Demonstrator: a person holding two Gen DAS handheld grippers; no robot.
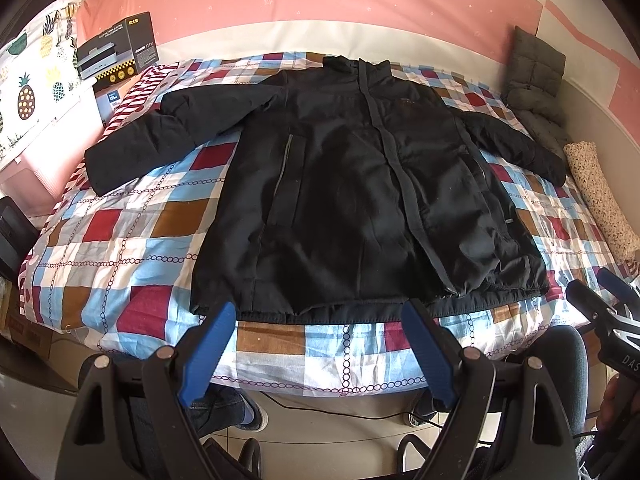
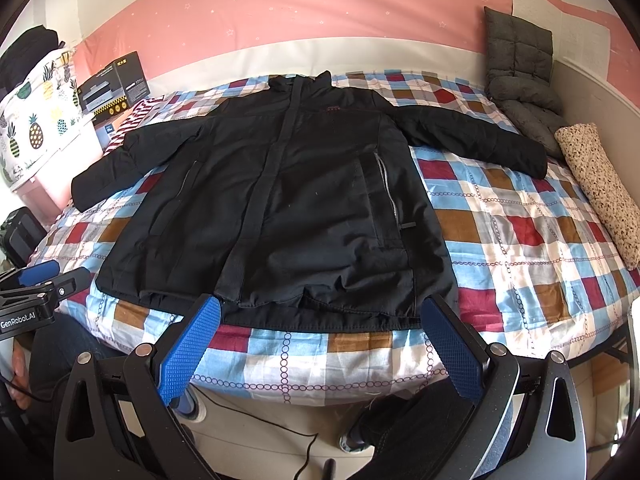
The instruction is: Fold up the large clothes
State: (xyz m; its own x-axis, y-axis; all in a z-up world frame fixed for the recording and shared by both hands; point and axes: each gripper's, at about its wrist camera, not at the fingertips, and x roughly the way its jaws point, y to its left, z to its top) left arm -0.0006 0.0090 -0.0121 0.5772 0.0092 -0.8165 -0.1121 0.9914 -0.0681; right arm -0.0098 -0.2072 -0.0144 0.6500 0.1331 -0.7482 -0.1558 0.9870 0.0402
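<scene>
Left wrist view: the black jacket (image 1: 360,184) lies flat, front up, on the checked bedspread (image 1: 132,232); the left gripper (image 1: 320,316) gapes empty at its near hem. The right gripper (image 1: 600,284) is cut off at the right edge, its state unreadable.

Right wrist view: the right gripper (image 2: 320,312) gapes empty at the hem; folds in the dark fabric are hard to make out.

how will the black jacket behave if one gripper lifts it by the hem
The black jacket looks padded and soft, so it would probably droop rather than hold shape. Its spread sleeves would likely trail behind. The smooth shell may slide easily over the checked quilt.
</scene>
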